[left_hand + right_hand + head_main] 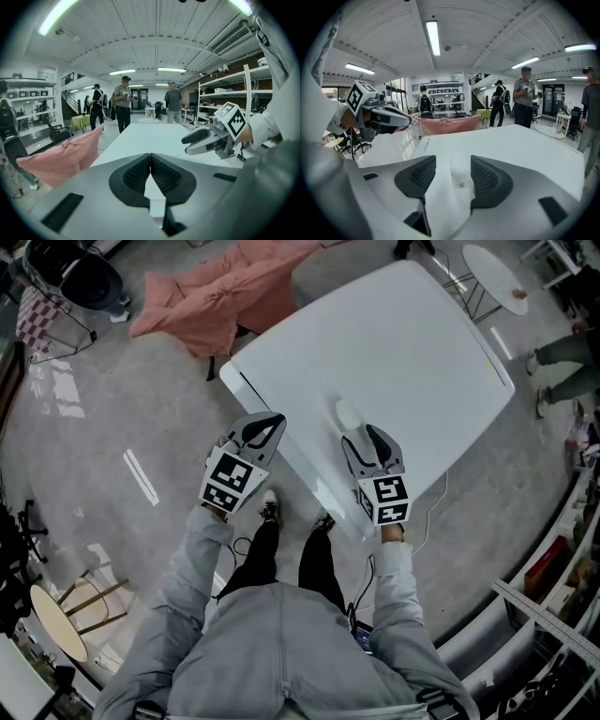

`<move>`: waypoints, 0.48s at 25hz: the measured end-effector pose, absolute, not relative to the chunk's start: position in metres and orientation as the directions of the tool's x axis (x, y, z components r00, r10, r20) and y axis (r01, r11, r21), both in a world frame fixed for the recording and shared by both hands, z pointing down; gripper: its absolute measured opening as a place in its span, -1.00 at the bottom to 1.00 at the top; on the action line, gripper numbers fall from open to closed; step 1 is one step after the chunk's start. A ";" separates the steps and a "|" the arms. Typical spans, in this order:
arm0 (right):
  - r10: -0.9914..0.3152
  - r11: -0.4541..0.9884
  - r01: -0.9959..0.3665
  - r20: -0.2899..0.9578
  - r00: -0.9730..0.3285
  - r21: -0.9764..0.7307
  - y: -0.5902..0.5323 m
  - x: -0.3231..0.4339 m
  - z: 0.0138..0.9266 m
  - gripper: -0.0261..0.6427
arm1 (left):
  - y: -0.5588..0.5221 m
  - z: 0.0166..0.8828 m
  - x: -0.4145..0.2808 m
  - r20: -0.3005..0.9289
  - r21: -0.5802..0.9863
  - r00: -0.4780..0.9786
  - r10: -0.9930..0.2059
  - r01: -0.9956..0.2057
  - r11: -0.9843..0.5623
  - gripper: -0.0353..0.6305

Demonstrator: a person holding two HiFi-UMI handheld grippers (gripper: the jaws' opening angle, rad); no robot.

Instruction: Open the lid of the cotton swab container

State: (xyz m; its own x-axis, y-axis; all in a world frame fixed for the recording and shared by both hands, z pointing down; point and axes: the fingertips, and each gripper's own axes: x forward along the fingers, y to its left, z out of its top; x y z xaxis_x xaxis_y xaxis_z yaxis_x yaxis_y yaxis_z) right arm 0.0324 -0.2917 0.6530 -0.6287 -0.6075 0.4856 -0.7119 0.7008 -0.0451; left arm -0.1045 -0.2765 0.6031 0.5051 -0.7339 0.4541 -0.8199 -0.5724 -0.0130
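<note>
The cotton swab container (348, 413) is a small whitish translucent cylinder standing upright near the front edge of the white table (412, 343), its lid on. My right gripper (364, 435) is open. In the right gripper view the container (459, 171) stands between the two fingertips with a gap on each side, and neither pad touches it. My left gripper (274, 420) is shut with nothing in it, held at the table's near left edge, a hand's width left of the container. In the left gripper view its pads (139, 174) meet, and the right gripper (202, 140) shows at the right.
A pink cloth (225, 296) lies draped over a seat beyond the table's far left corner. A small round white table (497, 277) stands far right. Metal shelving (225, 101) lines the right wall. Several people (123, 101) stand at the back of the room.
</note>
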 end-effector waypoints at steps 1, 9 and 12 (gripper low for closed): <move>-0.602 0.703 -0.710 0.496 -0.626 -0.043 -0.293 0.032 0.659 -0.25 | -0.278 0.608 -0.105 0.458 -0.009 0.506 -0.731 -0.819 -0.573 -0.83; -0.582 0.694 -0.718 0.548 -0.600 -0.049 -0.305 0.029 0.702 -0.22 | -0.285 0.642 -0.110 0.487 0.025 0.504 -0.713 -0.824 -0.565 -0.82; -0.579 0.681 -0.730 0.566 -0.587 -0.059 -0.312 0.028 0.714 -0.22 | -0.288 0.652 -0.113 0.499 0.035 0.503 -0.706 -0.825 -0.564 -0.82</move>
